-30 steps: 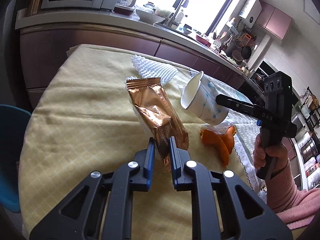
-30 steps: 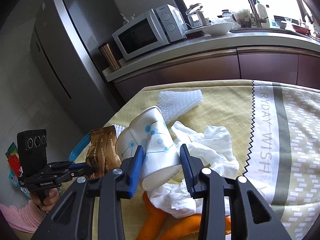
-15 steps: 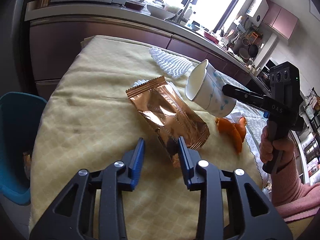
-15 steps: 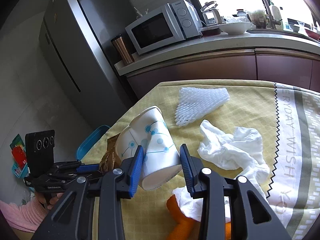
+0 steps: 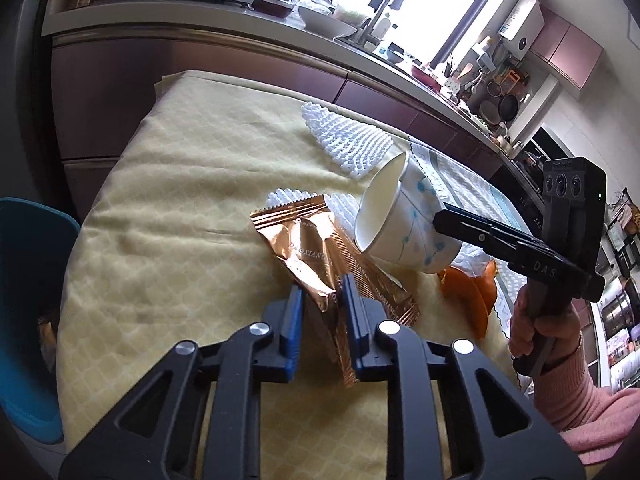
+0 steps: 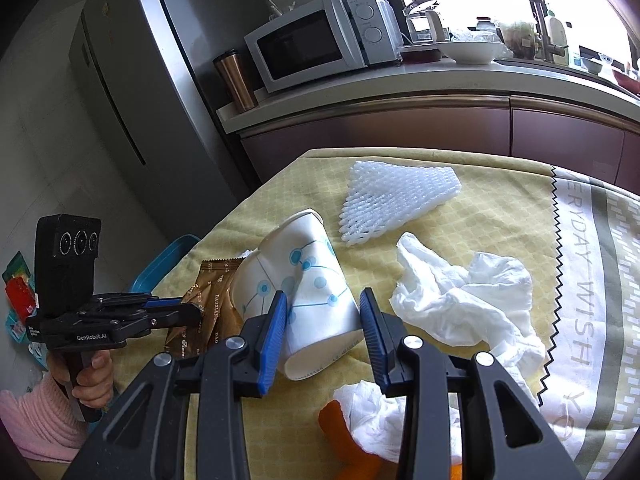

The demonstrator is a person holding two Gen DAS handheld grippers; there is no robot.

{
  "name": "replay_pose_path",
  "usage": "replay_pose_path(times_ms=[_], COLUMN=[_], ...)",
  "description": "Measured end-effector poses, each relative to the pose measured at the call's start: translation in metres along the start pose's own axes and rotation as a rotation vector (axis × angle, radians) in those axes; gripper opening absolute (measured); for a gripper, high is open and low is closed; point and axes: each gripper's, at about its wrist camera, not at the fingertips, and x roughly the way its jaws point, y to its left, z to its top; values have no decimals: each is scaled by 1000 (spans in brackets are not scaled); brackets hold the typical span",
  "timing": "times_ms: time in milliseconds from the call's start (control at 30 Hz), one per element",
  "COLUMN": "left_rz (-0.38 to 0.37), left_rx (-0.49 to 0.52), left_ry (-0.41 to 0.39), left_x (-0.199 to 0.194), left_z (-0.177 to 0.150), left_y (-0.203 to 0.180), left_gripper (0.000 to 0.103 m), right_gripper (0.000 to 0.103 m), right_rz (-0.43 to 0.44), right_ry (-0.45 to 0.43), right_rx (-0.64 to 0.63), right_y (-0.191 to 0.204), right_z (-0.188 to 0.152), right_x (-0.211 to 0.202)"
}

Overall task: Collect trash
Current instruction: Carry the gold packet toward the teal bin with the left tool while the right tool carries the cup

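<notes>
A kitchen fills the background: a tall grey refrigerator (image 6: 116, 92) stands at the left, and beside it a long counter (image 6: 400, 88) over dark reddish cabinets runs beneath a bright window. On the counter sit a white microwave (image 6: 320, 40), a copper-coloured tumbler (image 6: 236, 80), a white bowl (image 6: 470, 50) and a glass kettle by the tap. A blue bin (image 5: 28, 300) sits low beside the table's edge.

The table carries a yellow patterned tablecloth (image 5: 180, 200), with a grey-and-white runner (image 6: 592, 280) printed with letters laid along one side. Scattered on it are a white foam net (image 6: 396, 196), crumpled white tissue (image 6: 460, 300) and orange peel (image 5: 468, 300) partly under more tissue.

The right gripper (image 6: 324, 328), held in a hand with a pink sleeve (image 5: 576, 396), clamps a white paper cup (image 6: 304, 292) with blue dots, tilted on its side and lifted off the cloth, its mouth pointing away from the jaws. The left gripper (image 5: 322, 320) has just been closing; its blue pads now pinch the near end of a copper foil wrapper (image 5: 316, 248), whose far end lies just under the cup's rim, over a second bit of foam netting
</notes>
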Motion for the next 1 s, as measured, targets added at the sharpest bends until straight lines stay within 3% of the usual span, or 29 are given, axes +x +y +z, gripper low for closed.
replay_pose_path(times_ms=[133, 267, 567, 1000], left_rz=[29, 3, 9, 26], left_rx=[70, 92, 17, -4], left_ry=[-52, -82, -130, -192], left_x=[-15, -32, -61, -94], left_z=[-7, -15, -24, -34], left_y=[-15, -17, 7, 17], left_gripper=[9, 6, 6, 6], right_gripper=[36, 36, 35, 35], right_rz=[-1, -4, -24, 23], right_ry=[0, 1, -12, -68], right_rx=[1, -3, -21, -10], right_y=[-1, -1, 5, 14], right_z=[1, 2, 2, 10], right_x=[2, 3, 1, -15])
